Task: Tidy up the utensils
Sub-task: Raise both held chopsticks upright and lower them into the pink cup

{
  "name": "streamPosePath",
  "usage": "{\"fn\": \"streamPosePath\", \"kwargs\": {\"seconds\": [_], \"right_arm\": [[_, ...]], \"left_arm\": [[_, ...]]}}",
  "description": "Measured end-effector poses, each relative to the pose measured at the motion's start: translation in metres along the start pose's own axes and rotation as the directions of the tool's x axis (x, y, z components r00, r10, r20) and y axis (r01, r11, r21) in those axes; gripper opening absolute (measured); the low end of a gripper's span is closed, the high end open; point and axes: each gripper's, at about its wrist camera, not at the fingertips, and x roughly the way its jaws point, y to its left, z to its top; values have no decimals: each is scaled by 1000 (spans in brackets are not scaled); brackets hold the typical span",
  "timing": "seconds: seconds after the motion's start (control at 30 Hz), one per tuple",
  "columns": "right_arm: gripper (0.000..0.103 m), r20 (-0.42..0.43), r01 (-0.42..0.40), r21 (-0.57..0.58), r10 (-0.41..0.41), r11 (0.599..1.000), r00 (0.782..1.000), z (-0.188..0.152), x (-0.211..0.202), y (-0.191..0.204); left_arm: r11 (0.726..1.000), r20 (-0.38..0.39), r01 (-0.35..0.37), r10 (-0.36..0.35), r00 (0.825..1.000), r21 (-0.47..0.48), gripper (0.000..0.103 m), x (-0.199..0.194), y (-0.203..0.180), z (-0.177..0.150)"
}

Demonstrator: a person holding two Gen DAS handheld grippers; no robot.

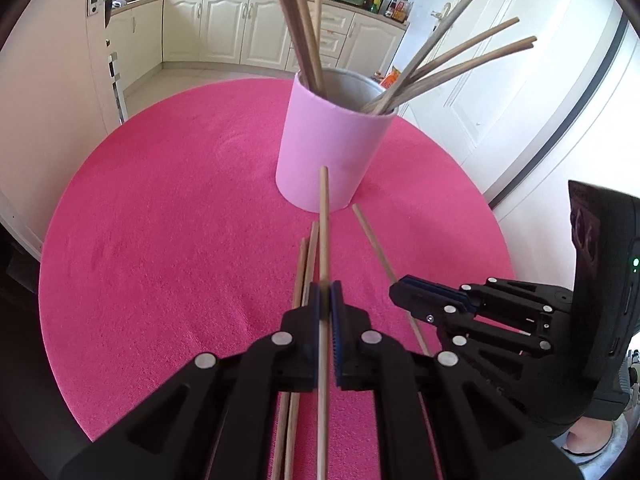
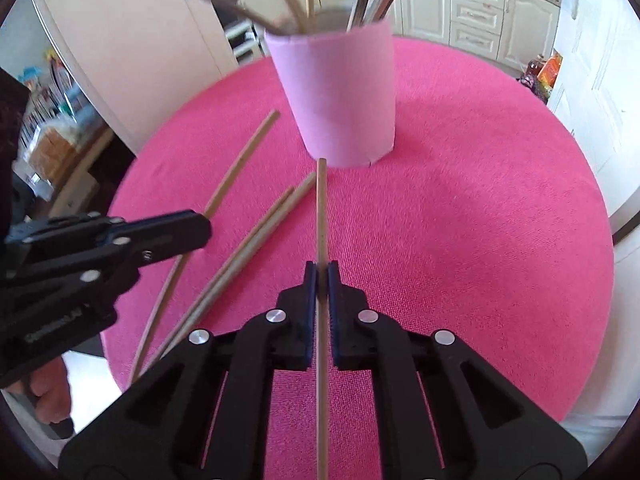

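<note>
Both tools were clamped down, each with a single chopstick pinched between its blue pads! The left tool [image 1: 325,300] held its chopstick [image 1: 324,216] so the tip pointed straight ahead at the pink holder [image 1: 332,144], which stood upright just beyond on the pink tabletop [image 1: 160,240]. Two loose chopsticks [image 1: 306,264] lay under and just left of those closed pads, their near ends cut off behind the tool's black body, and another loose chopstick [image 1: 376,248] lay off to the right. The right tool [image 2: 322,276] gripped its own chopstick [image 2: 321,208], tip close to the holder's base; whether it touched was hard to say. Inside the holder a bundle of chopsticks [image 1: 304,28] fanned upward, tops running out of the picture. From the right wrist view the left tool appeared blurred at the left edge, and the hand beneath it [image 2: 48,392] was mostly cropped.
</note>
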Motion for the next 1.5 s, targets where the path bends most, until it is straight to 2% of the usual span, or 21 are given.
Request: {"fn": "streamPosePath", "kwargs": {"seconds": [0.1, 0.23, 0.33, 0.4, 0.5, 0.57, 0.7, 0.9, 0.97, 1.07, 1.17, 1.37, 1.5], "right_arm": [[6, 102, -38, 21, 35, 999, 994, -3, -24, -5], [6, 246, -87, 38, 75, 995, 966, -6, -53, -12], [6, 346, -118, 43, 96, 992, 933, -3, -73, -17], [6, 400, -121, 40, 95, 992, 912, 0, -84, -19], [6, 496, -121, 17, 97, 992, 863, 7, -101, -16], [6, 555, -115, -2, 97, 993, 826, 12, -111, -12], [6, 649, -89, -36, 91, 995, 755, 19, -121, -4], [6, 765, -52, -62, 81, 997, 638, 40, -125, 2], [6, 791, -45, -70, 83, 997, 607, 50, -122, 1], [6, 823, -59, -69, 90, 996, 561, 64, -118, -3], [6, 849, -70, -57, 86, 996, 521, 77, -112, -9], [6, 877, -90, -43, 81, 995, 473, 92, -102, -16], [6, 889, -90, -54, 88, 995, 449, 96, -97, -18]], "left_arm": [[999, 72, 44, -45, 996, 20, 6, -11, -9, 2], [994, 182, 80, -92, 979, 71, 6, -23, -24, 1], [990, 283, 89, -117, 952, 109, 6, -34, -37, 2], [986, 360, 110, -149, 921, 126, 6, -41, -41, 2], [981, 456, 151, -192, 869, 126, 6, -49, -42, 6], [979, 536, 156, -203, 819, 132, 6, -55, -45, 8], [984, 675, 109, -176, 717, 140, 6, -70, -52, 13], [990, 817, 50, -135, 560, 129, 6, -85, -59, 18], [991, 842, 35, -127, 524, 128, 6, -86, -60, 24], [992, 864, 15, -115, 490, 123, 6, -83, -60, 38], [994, 876, 1, -97, 473, 110, 6, -75, -59, 52], [998, 889, 35, -60, 453, 50, 6, -61, -53, 77], [999, 905, 19, -36, 425, 31, 6, -55, -49, 84]]}}
